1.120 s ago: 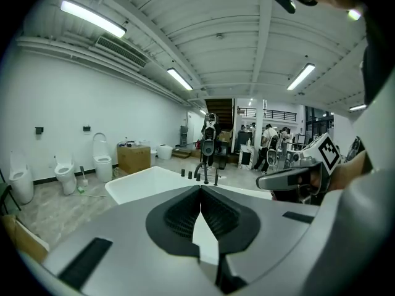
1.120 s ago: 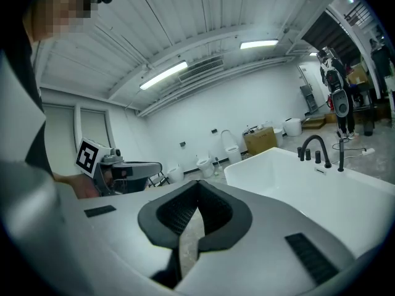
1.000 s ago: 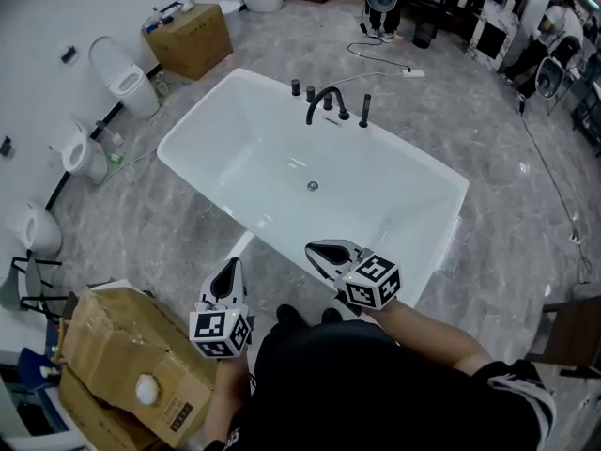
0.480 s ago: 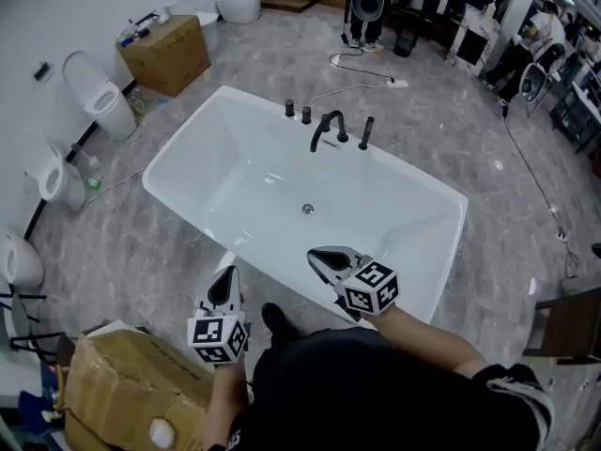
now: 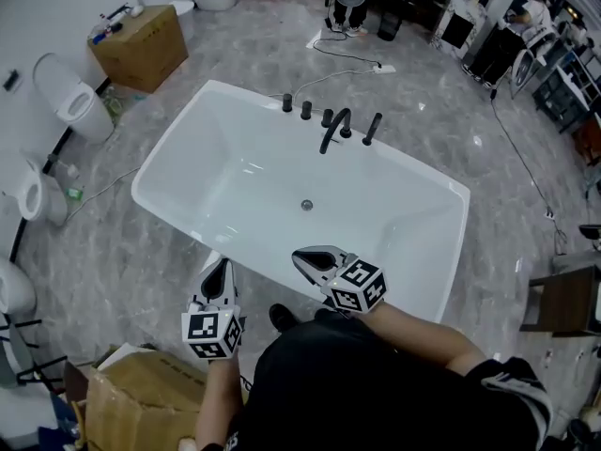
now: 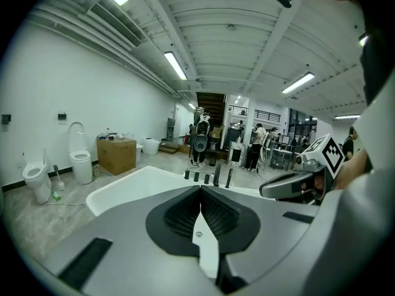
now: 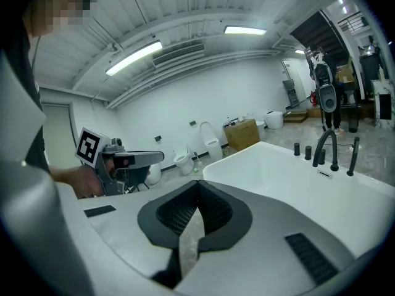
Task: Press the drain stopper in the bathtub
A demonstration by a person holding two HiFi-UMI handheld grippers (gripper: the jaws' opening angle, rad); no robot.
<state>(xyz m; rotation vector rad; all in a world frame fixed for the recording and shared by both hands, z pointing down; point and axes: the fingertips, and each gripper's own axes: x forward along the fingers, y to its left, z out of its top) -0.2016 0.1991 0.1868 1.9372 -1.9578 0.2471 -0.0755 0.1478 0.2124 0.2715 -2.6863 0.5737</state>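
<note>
A white bathtub stands on a grey stone-patterned floor, seen from above. The drain stopper sits in the middle of the tub's bottom, a small round metal disc. It is too small here to tell whether it is raised or pressed down. A black faucet with separate black knobs beside it stands on the far rim. The person stands at the near side of the tub, with both grippers well apart from the stopper. The left gripper has its jaws together with nothing between them, and hangs just outside the near rim. The right gripper is likewise closed and empty, its tips about over the near rim. A cardboard box and toilets stand along the left wall.
</note>
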